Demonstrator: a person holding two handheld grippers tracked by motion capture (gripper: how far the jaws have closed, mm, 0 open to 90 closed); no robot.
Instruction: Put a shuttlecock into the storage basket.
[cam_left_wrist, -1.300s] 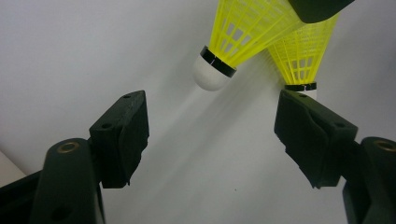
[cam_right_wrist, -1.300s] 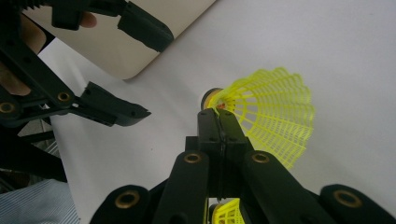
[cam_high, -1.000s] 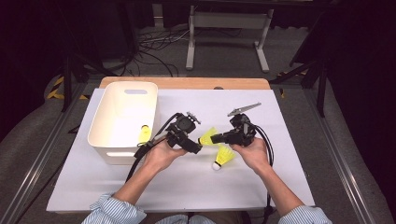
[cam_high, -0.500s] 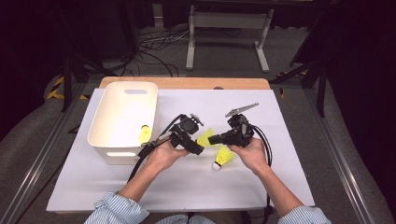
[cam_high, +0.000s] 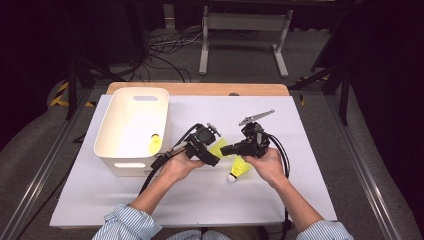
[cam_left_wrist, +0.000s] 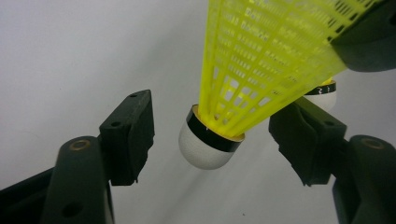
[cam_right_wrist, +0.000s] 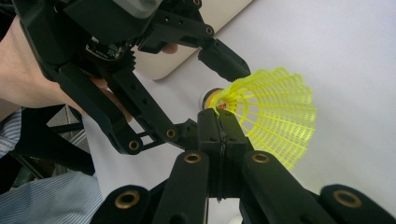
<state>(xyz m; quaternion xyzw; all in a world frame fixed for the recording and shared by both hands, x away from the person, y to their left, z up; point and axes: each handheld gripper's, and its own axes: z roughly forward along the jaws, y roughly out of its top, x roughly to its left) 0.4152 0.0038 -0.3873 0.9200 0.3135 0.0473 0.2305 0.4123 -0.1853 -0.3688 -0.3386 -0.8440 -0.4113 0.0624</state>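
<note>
Yellow mesh-skirted plastic shuttlecock (cam_left_wrist: 261, 60) hangs pinched by its skirt in the right gripper (cam_right_wrist: 219, 121); the left gripper (cam_left_wrist: 210, 135), jaws closing, straddles its white cork without touching.

Table (cam_high: 280, 125) evenly lit from above; surroundings left dark. Soft shadows noted. High view slightly soft. Near jaws blurred in gripper views.
</note>
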